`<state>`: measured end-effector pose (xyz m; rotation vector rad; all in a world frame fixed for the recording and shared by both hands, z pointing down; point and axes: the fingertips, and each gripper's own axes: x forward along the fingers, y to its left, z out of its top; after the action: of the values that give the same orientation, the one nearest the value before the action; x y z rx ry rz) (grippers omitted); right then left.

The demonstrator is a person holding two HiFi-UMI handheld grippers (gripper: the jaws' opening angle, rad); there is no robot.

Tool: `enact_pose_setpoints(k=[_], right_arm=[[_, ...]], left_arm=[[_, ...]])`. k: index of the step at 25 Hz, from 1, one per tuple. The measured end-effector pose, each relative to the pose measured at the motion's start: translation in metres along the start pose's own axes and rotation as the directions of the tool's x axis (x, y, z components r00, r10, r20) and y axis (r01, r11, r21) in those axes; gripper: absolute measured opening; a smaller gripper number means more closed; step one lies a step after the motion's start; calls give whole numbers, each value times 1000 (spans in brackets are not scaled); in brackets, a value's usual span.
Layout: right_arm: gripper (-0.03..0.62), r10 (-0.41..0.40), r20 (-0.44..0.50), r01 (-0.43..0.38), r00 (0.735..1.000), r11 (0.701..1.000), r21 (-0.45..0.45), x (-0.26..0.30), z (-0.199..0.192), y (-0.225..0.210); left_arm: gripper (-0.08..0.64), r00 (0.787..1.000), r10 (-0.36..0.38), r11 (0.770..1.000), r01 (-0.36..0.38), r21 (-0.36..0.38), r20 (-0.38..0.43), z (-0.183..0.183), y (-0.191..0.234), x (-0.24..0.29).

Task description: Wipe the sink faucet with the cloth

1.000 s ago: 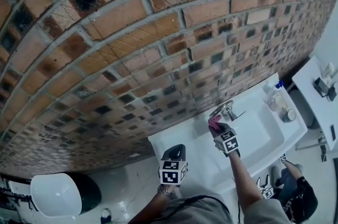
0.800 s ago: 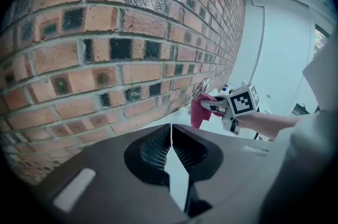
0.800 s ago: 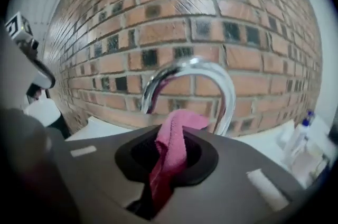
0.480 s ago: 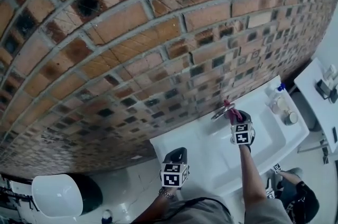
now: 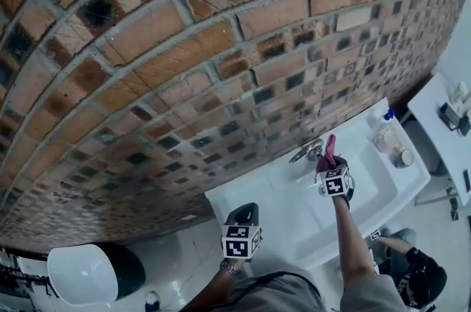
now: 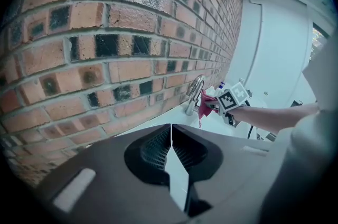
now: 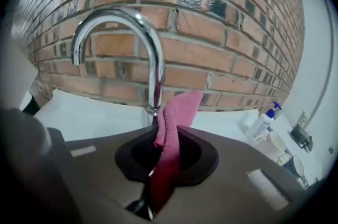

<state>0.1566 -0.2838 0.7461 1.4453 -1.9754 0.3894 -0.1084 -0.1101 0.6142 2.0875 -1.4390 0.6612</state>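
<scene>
Two grippers are out, but only the right gripper (image 5: 328, 165) is at work. Its jaws are clamped on the pink terry cloth (image 7: 170, 128), whose loose tip stands just beside the curved chrome faucet (image 7: 152, 54) over the white sink (image 5: 291, 218). The left gripper (image 6: 171, 150), clenched on nothing, hangs well apart. To my eye, a hard rub could tug the cloth free, or bare jaw tips could scrape the chrome.

The left gripper (image 6: 171, 138) is closed, empty — beyond, the right gripper (image 6: 213, 105) holds cloth (image 6: 204, 103) beside faucet (image 6: 195, 90).
</scene>
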Motion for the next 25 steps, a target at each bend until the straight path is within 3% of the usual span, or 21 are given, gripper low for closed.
enact_pose_setpoints(k=[7, 9, 12, 15, 19, 22, 25], right_arm=[[37, 150, -55, -149, 987, 989, 25, -18, -29, 21], [37, 107, -1, -106, 994, 989, 102, -33, -24, -4], [37, -41, 70, 22, 997, 968, 248, -42, -13, -57], [37, -94, 15, 83, 995, 938, 338, -25, -24, -73], [34, -143, -27, 143, 989, 919, 367, -17, -32, -61], [32, -63, -84, 89, 994, 934, 347, -10, -46, -34], [32, 125, -107, -94, 986, 961, 262, -8, -60, 27]], left_arm=[[28, 1000, -4, 1000, 4, -14, -14, -5, -11, -2], [28, 1000, -5, 1000, 5, -18, -13, -6, -12, -3], [28, 1000, -3, 1000, 3, -24, -7, -3, -10, 0], [28, 1000, -9, 1000, 9, -26, -1, 1, -9, 3], [26, 1000, -30, 999, 30, -15, 1, 5, -16, 2], [28, 999, -47, 999, 47, -17, 3, 8, -22, 6], [28, 998, -64, 998, 64, -10, -6, 7, -31, 8]])
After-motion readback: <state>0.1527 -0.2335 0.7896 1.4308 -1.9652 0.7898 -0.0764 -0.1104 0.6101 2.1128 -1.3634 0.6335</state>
